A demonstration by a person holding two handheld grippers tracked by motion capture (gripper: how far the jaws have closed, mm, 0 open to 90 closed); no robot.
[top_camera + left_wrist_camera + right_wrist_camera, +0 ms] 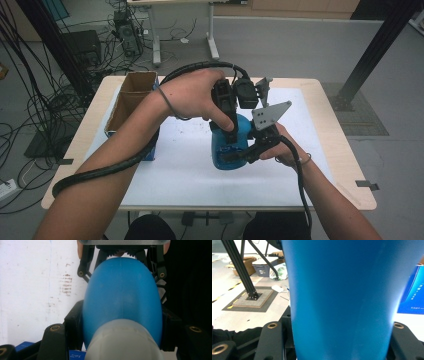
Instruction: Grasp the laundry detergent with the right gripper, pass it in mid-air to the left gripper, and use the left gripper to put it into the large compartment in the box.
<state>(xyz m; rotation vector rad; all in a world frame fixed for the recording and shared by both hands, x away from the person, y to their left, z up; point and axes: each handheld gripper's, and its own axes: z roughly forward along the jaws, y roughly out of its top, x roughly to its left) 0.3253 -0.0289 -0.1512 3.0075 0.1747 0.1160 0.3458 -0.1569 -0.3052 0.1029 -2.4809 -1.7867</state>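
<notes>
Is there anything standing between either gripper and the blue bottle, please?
Nothing visible does. The left gripper comes from above and is shut on the blue bottle near its top; the right gripper is shut on its lower body from the side.

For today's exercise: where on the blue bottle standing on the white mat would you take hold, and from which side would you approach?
Grip the blue bottle across its broad body, level from the side, as the right gripper does: the walls are tall, smooth and upright there. The left gripper comes from above, closing on the narrower top by the pale cap.
</notes>
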